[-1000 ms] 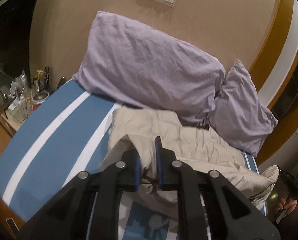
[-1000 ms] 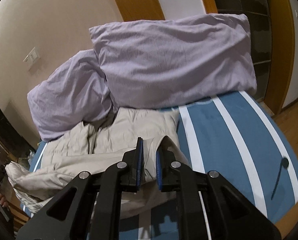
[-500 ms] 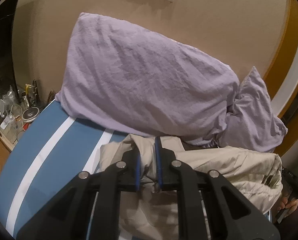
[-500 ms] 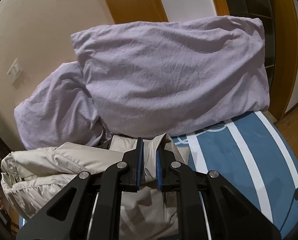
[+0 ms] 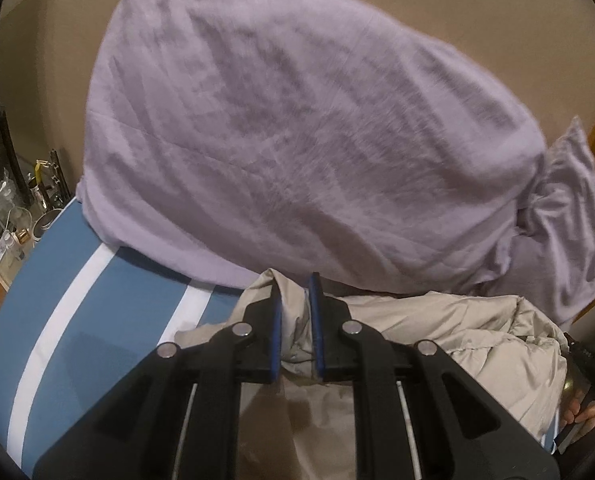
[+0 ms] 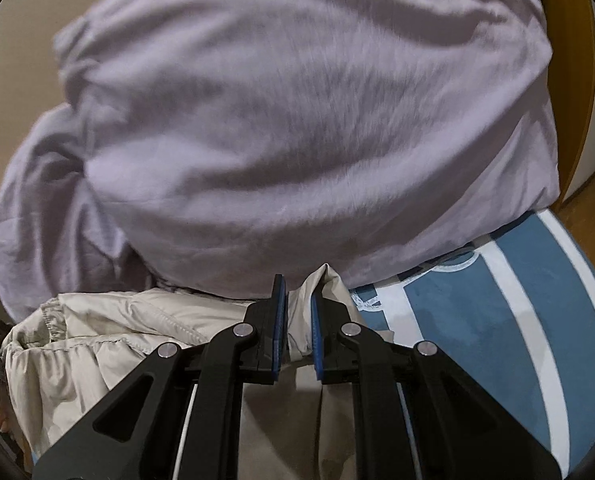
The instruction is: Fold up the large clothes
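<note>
A beige padded jacket (image 5: pixel 457 336) lies bunched on the blue bed with white stripes (image 5: pixel 77 312), close under the lilac pillows. My left gripper (image 5: pixel 295 292) is shut on a fold of the jacket's edge, which pokes up between its blue pads. In the right wrist view the same jacket (image 6: pixel 109 328) spreads to the left. There my right gripper (image 6: pixel 298 292) is shut on another pinch of its beige cloth. Both pinched edges sit right at the foot of the pillows. The rest of the jacket is hidden under the grippers' black arms.
A big lilac pillow (image 5: pixel 297 132) fills the view ahead, a second one (image 5: pixel 565 220) leaning at its right. A bedside surface with bottles and small items (image 5: pixel 13 216) is at the left. Wooden trim (image 6: pixel 569 80) and floor lie right of the bed (image 6: pixel 517 320). A person's hand (image 5: pixel 581 416) shows at lower right.
Both grippers have carried the jacket's edge forward toward the pillows, which now loom much larger. The jacket has doubled over onto itself. The wall sockets have left the view.
</note>
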{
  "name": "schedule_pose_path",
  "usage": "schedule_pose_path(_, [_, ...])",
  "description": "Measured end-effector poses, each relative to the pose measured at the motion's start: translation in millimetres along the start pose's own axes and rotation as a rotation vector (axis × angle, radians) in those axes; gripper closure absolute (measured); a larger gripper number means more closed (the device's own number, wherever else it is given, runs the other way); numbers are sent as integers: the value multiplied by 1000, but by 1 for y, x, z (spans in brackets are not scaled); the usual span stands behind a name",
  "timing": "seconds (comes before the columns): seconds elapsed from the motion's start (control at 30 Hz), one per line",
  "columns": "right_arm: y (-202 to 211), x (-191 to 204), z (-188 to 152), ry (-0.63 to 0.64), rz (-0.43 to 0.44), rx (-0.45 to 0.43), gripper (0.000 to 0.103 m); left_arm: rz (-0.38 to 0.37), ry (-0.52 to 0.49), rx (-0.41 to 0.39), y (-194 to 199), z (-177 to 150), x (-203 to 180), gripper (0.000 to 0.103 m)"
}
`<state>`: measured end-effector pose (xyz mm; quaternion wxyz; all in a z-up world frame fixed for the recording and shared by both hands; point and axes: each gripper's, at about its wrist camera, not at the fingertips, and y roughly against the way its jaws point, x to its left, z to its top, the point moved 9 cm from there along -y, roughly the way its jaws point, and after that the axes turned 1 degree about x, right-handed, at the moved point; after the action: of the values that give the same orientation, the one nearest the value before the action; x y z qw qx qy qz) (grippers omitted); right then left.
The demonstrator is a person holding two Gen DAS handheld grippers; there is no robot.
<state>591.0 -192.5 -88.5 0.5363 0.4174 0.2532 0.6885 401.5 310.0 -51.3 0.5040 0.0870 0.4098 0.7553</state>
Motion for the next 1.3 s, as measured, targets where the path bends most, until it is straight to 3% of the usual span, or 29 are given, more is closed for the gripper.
schedule_pose_path(0.23, [-38, -10, -13, -33, -37, 76, 89, 52, 4, 61, -49, -7, 9, 88])
schedule_pose_path(0.33, [-37, -12, -14, -40, -36, 93, 77, 77, 2, 79, -61, -13, 13, 84])
schedule_pose_path(0.37, [-34, -13, -13, -41, -43, 92, 62, 80, 0, 81, -62, -14, 14, 83])
schedule_pose_path(0.4, [-28, -14, -10, -44, -54, 78, 43, 84, -2, 81, -62, -15, 14, 77])
schedule_pose_path(0.47, [-12, -15, -3, -43, -69, 42, 35, 113, -12, 69, -59, -14, 16, 56])
schedule_pose_path(0.5, [-7, -14, 0, -43, -62, 38, 35, 137, -16, 59, -56, -13, 17, 41])
schedule_pose_path(0.53, [-1, -11, 1, -44, -53, 37, 35, 152, -19, 46, -53, -12, 18, 37])
schedule_pose_path(0.7, [21, 38, -7, 13, 54, 79, 35, 126, -19, 33, -33, -12, 11, 33])
schedule_pose_path(0.97, [23, 174, -66, 207, 248, 239, 35, 30, -115, 24, -1, -33, -44, 30])
schedule_pose_path(1.13, [17, 223, -91, 283, 274, 295, 35, -33, -177, 44, 5, -57, -81, 30])
schedule_pose_path(1.3, [-5, 230, -114, 316, 221, 358, 41, -47, -238, 56, 2, -73, -102, 30])
